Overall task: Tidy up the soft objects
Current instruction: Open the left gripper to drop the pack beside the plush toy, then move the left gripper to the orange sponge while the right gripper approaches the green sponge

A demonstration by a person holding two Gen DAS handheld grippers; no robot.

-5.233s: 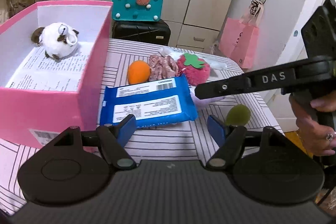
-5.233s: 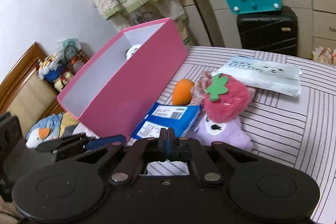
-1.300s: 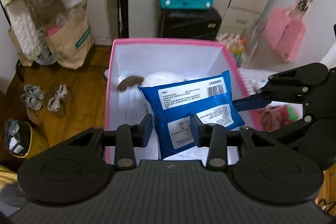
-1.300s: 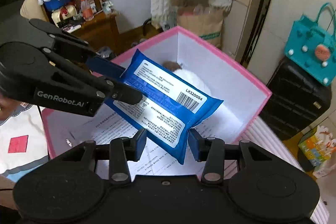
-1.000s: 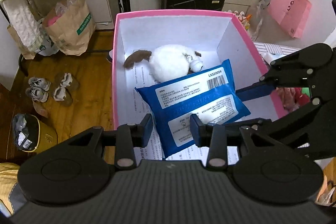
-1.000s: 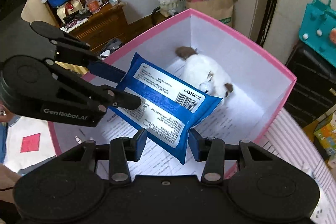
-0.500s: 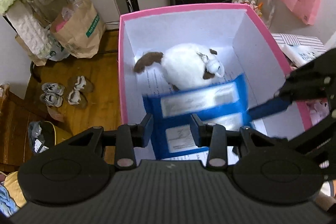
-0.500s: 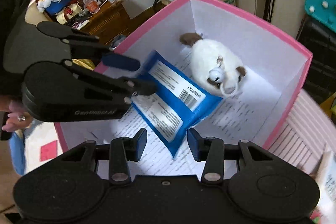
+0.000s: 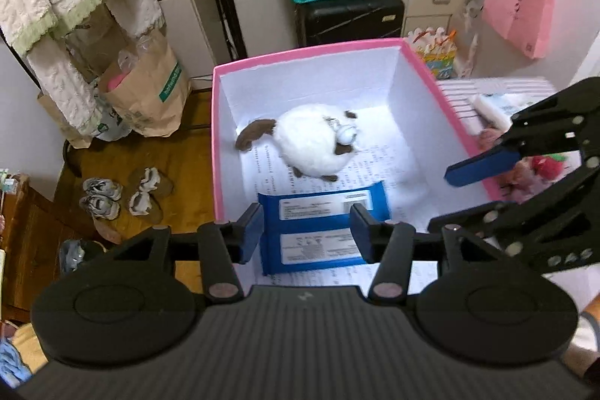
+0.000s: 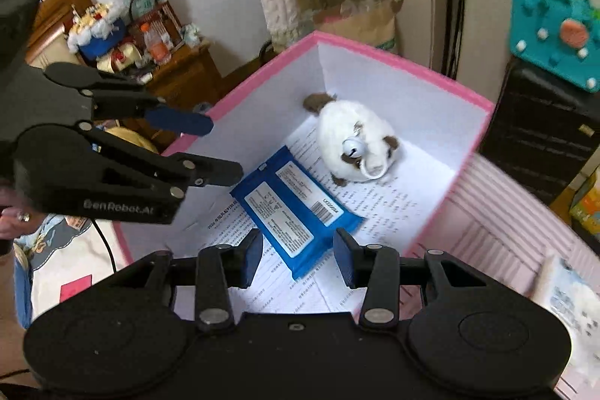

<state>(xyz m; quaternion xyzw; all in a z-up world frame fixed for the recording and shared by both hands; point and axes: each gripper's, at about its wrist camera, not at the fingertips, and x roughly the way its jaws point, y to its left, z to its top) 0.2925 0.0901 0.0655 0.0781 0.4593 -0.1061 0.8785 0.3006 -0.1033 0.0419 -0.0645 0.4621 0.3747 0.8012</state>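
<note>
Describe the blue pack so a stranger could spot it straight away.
Find the pink box with white walls and printed paper lining its floor. Two things lie inside: a fluffy white plush toy and, beside it, the blue pack, flat, shiny, with white labels and a barcode.

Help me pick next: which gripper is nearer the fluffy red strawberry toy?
Right. The right gripper hangs at the pink box's right wall, beside the strawberry toy; the left gripper hovers over its left side.
</note>
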